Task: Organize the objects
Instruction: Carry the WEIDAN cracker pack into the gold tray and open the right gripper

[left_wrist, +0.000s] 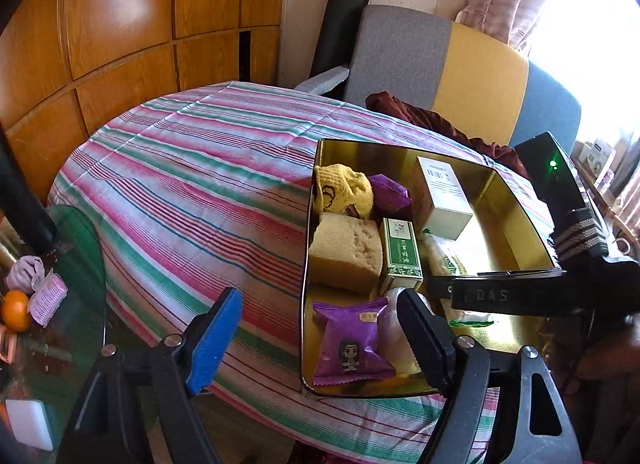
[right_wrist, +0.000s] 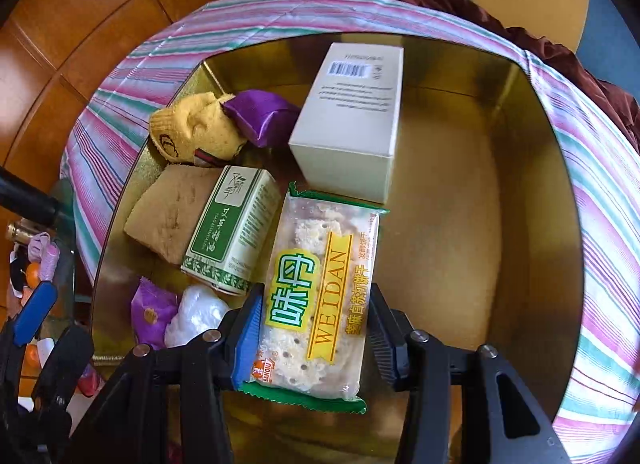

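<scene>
An open gold tin (right_wrist: 440, 183) sits on a striped cloth (left_wrist: 192, 183). My right gripper (right_wrist: 314, 338) is shut on a clear cracker packet (right_wrist: 320, 296) with green ends, held low over the tin's near side. Beside the packet lie a green box (right_wrist: 232, 227), a white box (right_wrist: 352, 119), a tan sponge (right_wrist: 168, 215), a yellow knitted cloth (right_wrist: 192, 131) and a purple snack packet (right_wrist: 260, 115). My left gripper (left_wrist: 320, 340) stands open over the tin's near left corner, just above another purple packet (left_wrist: 352, 348), with nothing between its fingers.
The right half of the tin floor (left_wrist: 516, 223) is bare. A glass side table (left_wrist: 80, 264) at the left carries an orange (left_wrist: 16, 310) and small purple items. A grey, yellow and blue armchair (left_wrist: 472, 75) with dark red fabric stands behind, beside a wooden wall (left_wrist: 120, 23).
</scene>
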`<action>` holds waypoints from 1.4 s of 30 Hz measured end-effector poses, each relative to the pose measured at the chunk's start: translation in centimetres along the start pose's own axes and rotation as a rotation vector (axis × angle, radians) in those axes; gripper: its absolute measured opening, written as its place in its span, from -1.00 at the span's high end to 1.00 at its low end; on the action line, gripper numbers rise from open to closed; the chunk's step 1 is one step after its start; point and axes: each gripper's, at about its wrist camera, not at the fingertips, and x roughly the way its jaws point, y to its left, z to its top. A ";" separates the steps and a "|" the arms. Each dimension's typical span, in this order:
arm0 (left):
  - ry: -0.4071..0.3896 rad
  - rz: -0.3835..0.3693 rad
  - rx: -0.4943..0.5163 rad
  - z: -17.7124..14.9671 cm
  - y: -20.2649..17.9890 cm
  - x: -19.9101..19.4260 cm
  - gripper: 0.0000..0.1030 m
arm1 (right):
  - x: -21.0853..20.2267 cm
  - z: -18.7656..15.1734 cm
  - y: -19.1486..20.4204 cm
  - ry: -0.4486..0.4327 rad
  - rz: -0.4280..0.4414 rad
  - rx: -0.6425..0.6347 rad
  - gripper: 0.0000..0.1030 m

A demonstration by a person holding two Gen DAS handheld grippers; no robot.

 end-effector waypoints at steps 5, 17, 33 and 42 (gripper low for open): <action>0.000 0.004 -0.006 0.0 0.1 0.1 -0.58 | 0.0 -0.1 0.1 -0.002 0.042 0.010 0.03; -0.028 0.009 0.035 -0.1 -1.0 -0.8 -0.65 | -4.5 -2.7 -0.7 -0.131 0.039 -0.035 -0.11; -0.060 0.009 0.116 -0.4 -3.2 -2.3 -0.68 | -9.5 -7.3 -7.3 -0.247 -0.070 0.054 -0.45; -0.057 -0.023 0.183 -0.5 -5.9 -2.7 -0.71 | -11.4 -10.2 -14.5 -0.270 -0.130 0.197 -0.54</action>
